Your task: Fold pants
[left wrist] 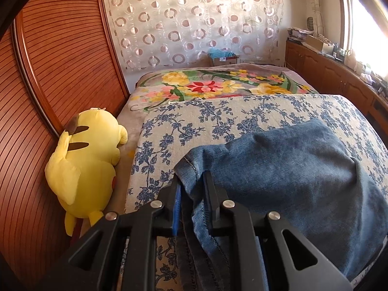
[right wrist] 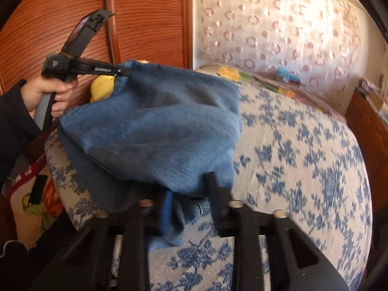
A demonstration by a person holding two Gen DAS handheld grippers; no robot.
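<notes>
My left claw (left wrist: 191, 181) is pinching a hemmed edge of the jeans (left wrist: 278, 177), with denim bunched between its two fingers. My right claw (right wrist: 191, 191) is likewise clamped on a fold of the same jeans (right wrist: 155, 126) (this view is motion-blurred, so the exact seam cannot be told). In the right wrist view, the left claw (right wrist: 121, 70) holds its corner raised, gripped by my left hand (right wrist: 48, 94). The jeans hang between the two claws as a doubled blue panel, their lower part resting on the bed (left wrist: 218, 118) with its blue floral cover. A flowered blanket (left wrist: 218, 84) lies further up the bed. A yellow plush toy (left wrist: 84, 165) lies beside the bed against the wooden slatted wardrobe (left wrist: 60, 60).
</notes>
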